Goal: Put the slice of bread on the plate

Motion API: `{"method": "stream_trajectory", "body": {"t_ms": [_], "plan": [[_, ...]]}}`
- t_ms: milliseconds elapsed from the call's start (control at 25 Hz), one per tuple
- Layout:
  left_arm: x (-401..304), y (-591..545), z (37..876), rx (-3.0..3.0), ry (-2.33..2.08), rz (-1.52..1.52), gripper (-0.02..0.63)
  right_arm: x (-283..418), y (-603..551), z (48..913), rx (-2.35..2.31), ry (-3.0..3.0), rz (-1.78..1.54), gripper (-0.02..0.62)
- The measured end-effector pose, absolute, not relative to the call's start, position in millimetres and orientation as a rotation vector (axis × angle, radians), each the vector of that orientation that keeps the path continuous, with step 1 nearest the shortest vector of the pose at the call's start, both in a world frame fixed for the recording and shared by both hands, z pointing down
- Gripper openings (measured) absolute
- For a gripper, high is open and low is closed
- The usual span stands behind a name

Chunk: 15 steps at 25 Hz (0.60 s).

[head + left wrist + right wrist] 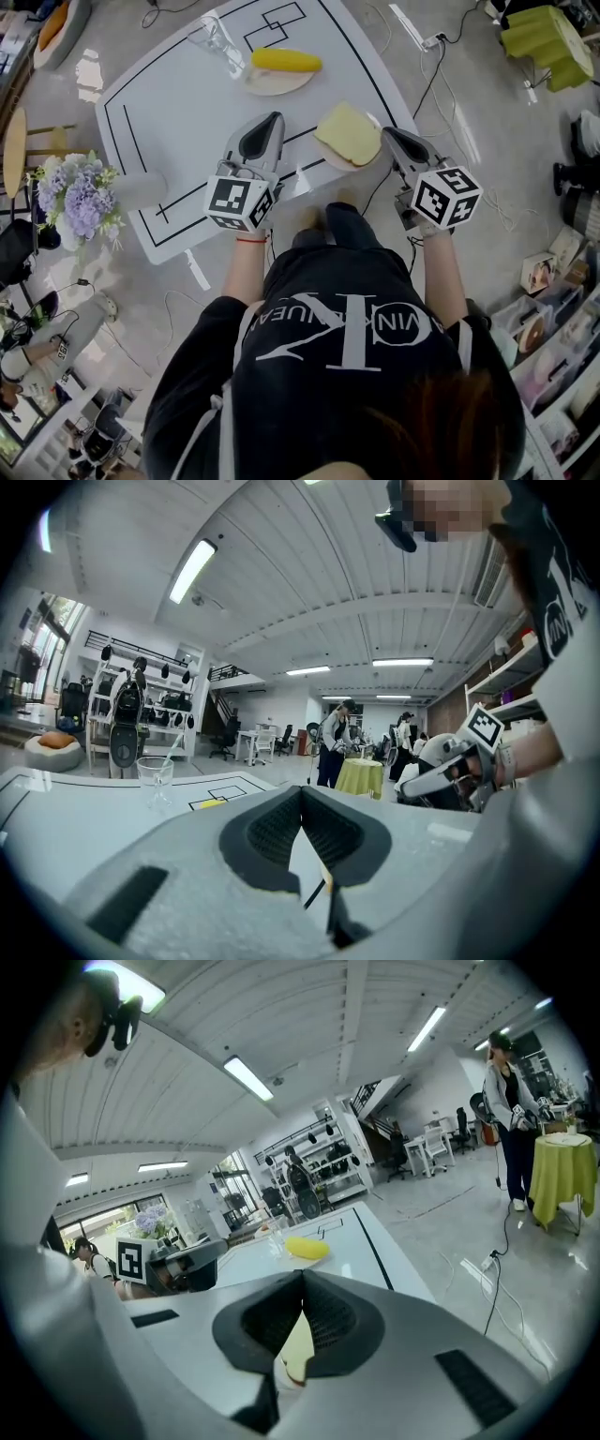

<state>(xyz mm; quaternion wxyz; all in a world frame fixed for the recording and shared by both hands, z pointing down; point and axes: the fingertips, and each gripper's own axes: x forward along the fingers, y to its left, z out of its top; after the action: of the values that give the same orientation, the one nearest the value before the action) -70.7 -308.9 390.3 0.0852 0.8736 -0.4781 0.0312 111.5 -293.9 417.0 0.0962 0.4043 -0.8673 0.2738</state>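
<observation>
A pale yellow slice of bread (347, 131) lies on a small round plate (333, 161) near the front right edge of the white table (178, 103). My right gripper (389, 136) hangs just right of the plate, its jaws closed tip to tip with nothing between them. In the right gripper view the bread (298, 1349) shows below the closed jaws (302, 1277). My left gripper (275, 119) hovers over the table left of the plate, also shut and empty (302, 791).
A corn cob (286, 61) rests on a second plate at the back of the table, with a clear glass (217, 42) beside it. Purple flowers (80, 192) stand off the left edge. Cables run over the floor at the right.
</observation>
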Motion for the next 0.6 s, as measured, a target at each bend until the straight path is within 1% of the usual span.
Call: {"method": "stream_trajectory", "body": {"t_ms": [600], "plan": [[-82.4,-314.1,360.8,2.602,-1.514,0.010,0.011,120.4,-309.0,362.6,1.318,-2.720,0.456,0.002]]}}
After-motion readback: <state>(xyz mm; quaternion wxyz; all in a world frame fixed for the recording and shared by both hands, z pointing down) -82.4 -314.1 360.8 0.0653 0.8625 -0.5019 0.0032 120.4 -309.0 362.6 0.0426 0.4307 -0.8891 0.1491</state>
